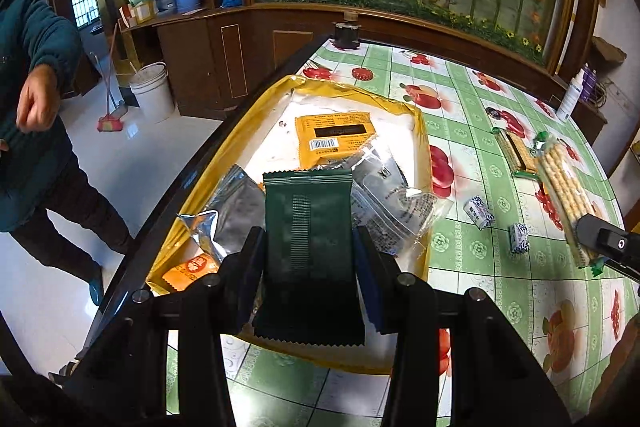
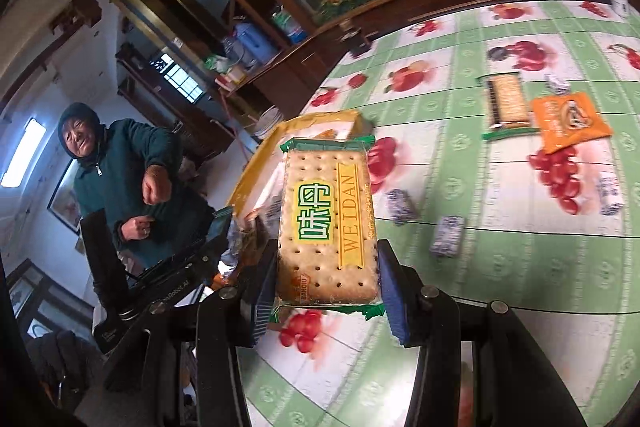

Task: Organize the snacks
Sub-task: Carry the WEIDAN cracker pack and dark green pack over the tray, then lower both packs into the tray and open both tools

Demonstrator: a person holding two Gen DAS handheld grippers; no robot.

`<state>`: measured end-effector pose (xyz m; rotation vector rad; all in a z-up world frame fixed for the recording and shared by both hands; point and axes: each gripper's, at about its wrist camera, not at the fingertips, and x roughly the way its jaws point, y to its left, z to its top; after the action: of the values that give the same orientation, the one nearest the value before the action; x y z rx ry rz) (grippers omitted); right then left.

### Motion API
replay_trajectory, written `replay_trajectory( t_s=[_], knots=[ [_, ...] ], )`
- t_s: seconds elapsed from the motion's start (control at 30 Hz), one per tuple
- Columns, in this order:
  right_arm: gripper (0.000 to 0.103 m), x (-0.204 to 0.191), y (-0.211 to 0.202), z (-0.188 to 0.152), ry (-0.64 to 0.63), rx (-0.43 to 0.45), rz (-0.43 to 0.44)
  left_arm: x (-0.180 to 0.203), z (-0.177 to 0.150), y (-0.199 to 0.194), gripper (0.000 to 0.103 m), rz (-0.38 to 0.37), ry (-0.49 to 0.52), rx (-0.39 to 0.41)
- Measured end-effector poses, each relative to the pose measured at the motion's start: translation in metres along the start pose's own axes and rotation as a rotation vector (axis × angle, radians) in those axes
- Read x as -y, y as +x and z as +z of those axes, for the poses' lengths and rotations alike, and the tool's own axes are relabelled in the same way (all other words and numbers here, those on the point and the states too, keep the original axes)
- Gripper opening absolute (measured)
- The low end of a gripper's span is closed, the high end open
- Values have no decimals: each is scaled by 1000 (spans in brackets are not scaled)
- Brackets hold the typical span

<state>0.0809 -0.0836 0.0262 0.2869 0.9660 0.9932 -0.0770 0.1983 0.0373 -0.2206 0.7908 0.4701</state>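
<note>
- The table, under a green fruit-print cloth, ends in a dark edge on the left of the left wrist view; beyond it is bare white floor.
- The yellow-walled box sits right against that edge, so there is no cloth between its left wall and the drop.
- A wooden cabinet closes off the far side of the table; a white bucket and a broom stand on the floor beside it.
- A bystander in a teal jacket stands on the floor just off the table's left edge, one hand raised.
- Right of the box the cloth is mostly open, with a cracker pack and two small wrapped sweets lying apart on it.
- The left gripper holds a dark green packet by its sides, both pads pressed on it; the packet hangs over the near part of the box, above the snacks already inside.
- The right gripper is clamped on a biscuit pack across its width, face up; it is held above the cloth, its far end over the box's near corner.
- Past it an orange packet and further sweets lie on the cloth.
</note>
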Motion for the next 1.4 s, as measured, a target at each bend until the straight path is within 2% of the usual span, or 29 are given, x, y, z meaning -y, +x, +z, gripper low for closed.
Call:
replay_trajectory(
  t_s=[0.23,0.5,0.9,1.4],
  knots=[
    [47,-28,32,11,-12,-33,61,-2,4,4,42,-20,4,2],
    [47,-45,64,27,-22,-54,86,-6,10,9,42,-29,1,4],
    [47,-43,109,51,-5,-82,106,-13,14,20,42,-21,-14,-5],
    [47,-45,131,61,-14,-92,101,-19,13,17,42,-15,-27,1]
  ],
)
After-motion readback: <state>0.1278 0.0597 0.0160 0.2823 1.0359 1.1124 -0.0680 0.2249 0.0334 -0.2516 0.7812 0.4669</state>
